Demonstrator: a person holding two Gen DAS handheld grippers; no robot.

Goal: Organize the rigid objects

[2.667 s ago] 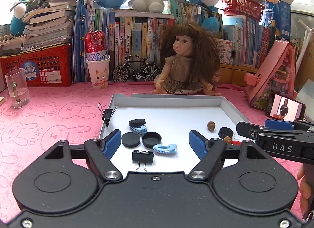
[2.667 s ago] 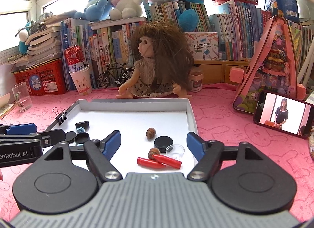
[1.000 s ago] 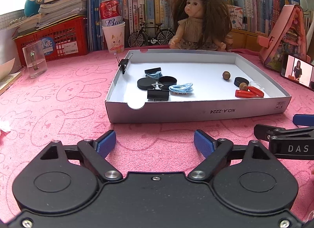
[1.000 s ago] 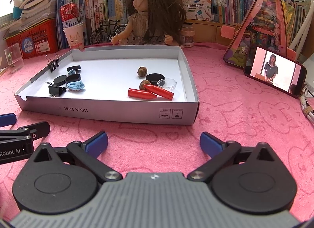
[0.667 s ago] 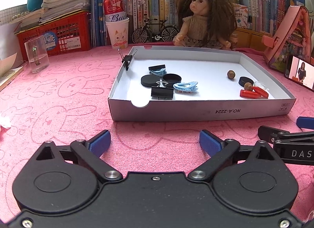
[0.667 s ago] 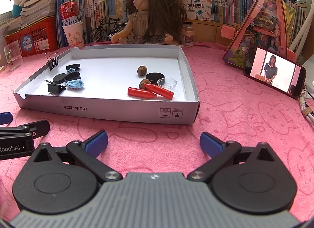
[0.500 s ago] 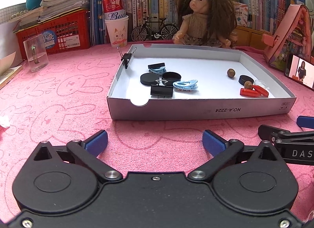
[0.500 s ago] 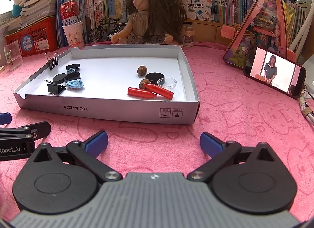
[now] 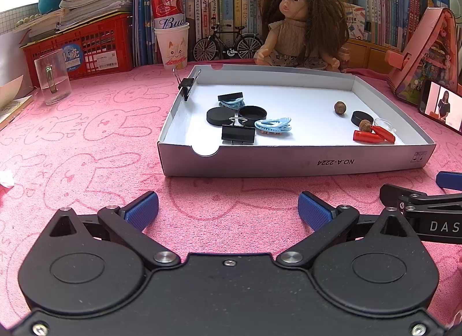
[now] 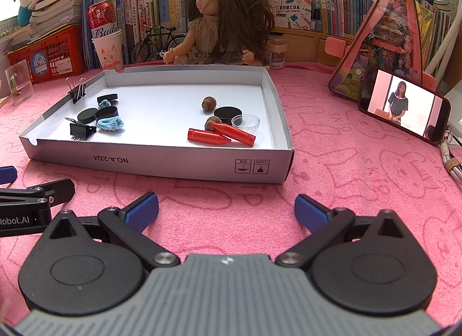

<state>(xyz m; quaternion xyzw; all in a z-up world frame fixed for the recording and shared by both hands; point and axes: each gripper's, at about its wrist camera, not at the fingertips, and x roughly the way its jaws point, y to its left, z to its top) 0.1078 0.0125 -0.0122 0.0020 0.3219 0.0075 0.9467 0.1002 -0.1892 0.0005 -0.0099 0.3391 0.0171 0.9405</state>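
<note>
— Two tools are hovering over the pink bunny-print tabletop (image 9: 86,122), just short of the shallow white cardboard tray (image 9: 288,159). The left tool (image 9: 228,206) is standing with its blue pads spread wide and nothing between them; the right tool (image 10: 226,206) is gaping the same way, empty.

— What is lying in the tray?

— Toward its left end, a black binder clip (image 9: 238,133) is sitting beside a light blue plastic hair claw (image 9: 273,125), with two black round caps (image 9: 217,116) just behind and a second blue claw (image 9: 231,102) under a black clip. Another black binder clip (image 9: 186,85) is gripping the tray's left wall.

— And the right end?

— Two red bullet-shaped plastic pieces (image 10: 221,135) are lying crossed, touching a brown nut (image 10: 213,122). A black round puck (image 10: 228,115) and a clear shallow dish (image 10: 245,122) are resting just behind, and a second brown nut (image 10: 209,103) is sitting apart.

— Anything behind it?

— A long-haired doll in a knit dress (image 10: 219,24) is sitting at the tray's far wall.
</note>
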